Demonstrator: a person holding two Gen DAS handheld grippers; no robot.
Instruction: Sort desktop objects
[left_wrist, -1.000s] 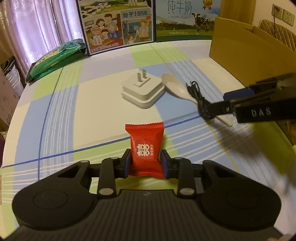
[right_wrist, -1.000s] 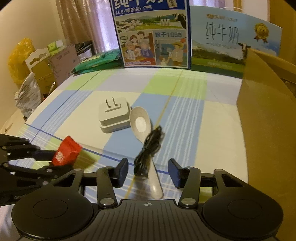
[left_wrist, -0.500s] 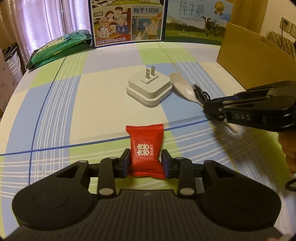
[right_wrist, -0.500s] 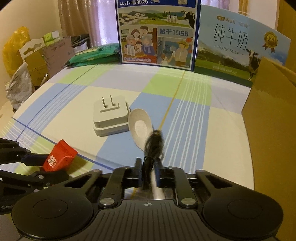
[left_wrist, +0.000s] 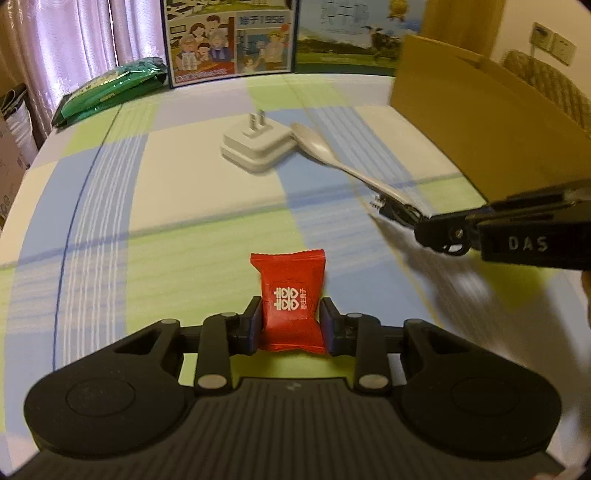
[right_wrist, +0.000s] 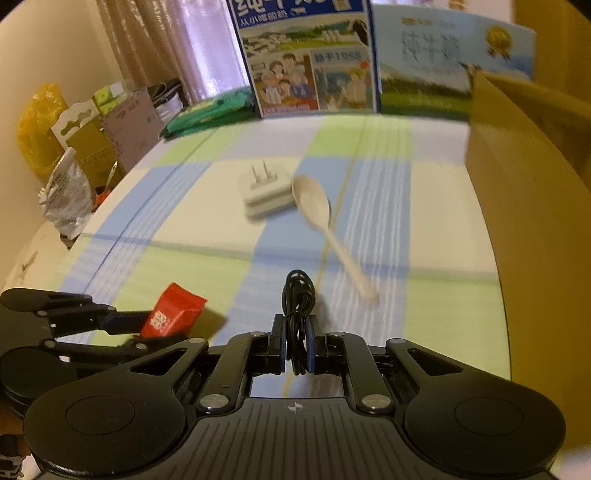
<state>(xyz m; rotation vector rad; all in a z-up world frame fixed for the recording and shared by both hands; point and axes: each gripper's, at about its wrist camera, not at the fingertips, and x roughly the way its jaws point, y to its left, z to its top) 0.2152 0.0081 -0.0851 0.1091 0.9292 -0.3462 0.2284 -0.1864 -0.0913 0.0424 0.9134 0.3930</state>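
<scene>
Right gripper (right_wrist: 296, 345) clenched on black cable (right_wrist: 297, 295); left gripper (left_wrist: 291, 323) grasping red candy (left_wrist: 290, 295). Cardboard box (right_wrist: 532, 221) lies right, nearer right hand.

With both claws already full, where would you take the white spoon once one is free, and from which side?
Probably the spoon's slim handle, mid-length, claw coming from above with its fingers across it. It lies flat, bowl up, and the bowl sits right beside the white charger, which crowds that end. The handle end has bare cloth on both sides.
</scene>
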